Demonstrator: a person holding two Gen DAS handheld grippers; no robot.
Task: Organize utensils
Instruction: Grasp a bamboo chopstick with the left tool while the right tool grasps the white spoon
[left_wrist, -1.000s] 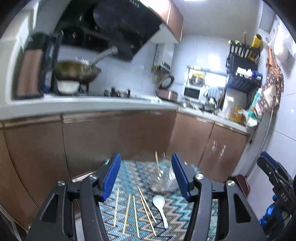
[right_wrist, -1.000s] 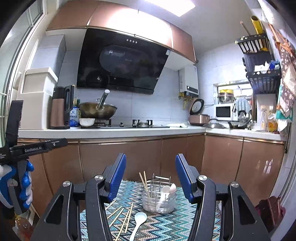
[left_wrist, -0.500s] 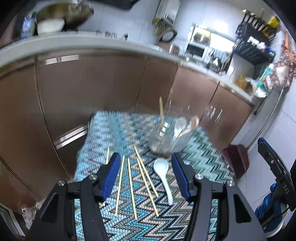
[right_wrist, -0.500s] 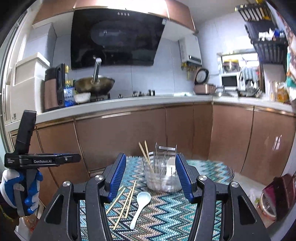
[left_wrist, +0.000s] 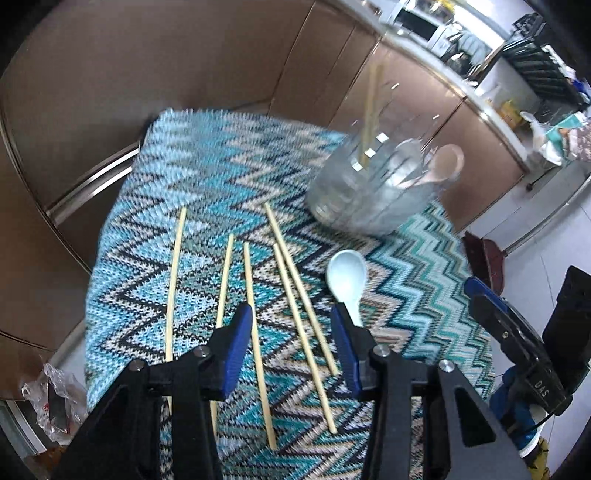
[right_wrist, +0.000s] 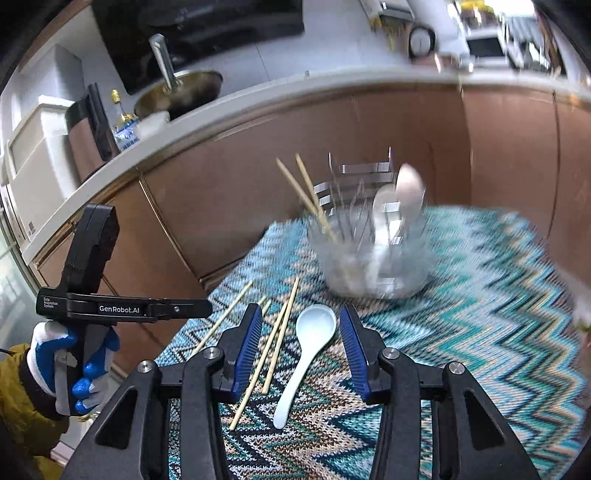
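Note:
Several wooden chopsticks (left_wrist: 250, 277) lie side by side on a blue zigzag cloth (left_wrist: 207, 166), with a white spoon (left_wrist: 347, 280) to their right. Behind them stands a clear glass holder (left_wrist: 369, 192) with two chopsticks and spoons in it. My left gripper (left_wrist: 291, 314) hovers over the chopsticks, its jaws closing with nothing pressed between the pads. My right gripper (right_wrist: 300, 314) hangs above the white spoon (right_wrist: 314, 347) and chopsticks (right_wrist: 281, 332), its jaws also closing on nothing. The holder (right_wrist: 373, 254) is blurred behind it.
Brown cabinet fronts (left_wrist: 184, 74) rise just behind the cloth (right_wrist: 480, 332). A gloved hand (right_wrist: 55, 354) holds the left gripper (right_wrist: 122, 308) at the table's left edge. The right gripper (left_wrist: 495, 317) shows at the right. A plastic bag (left_wrist: 55, 398) lies on the floor.
Both grippers have dropped and tilted down toward the cloth, so the chopsticks and spoon now look large and near. Both pairs of jaws have narrowed.

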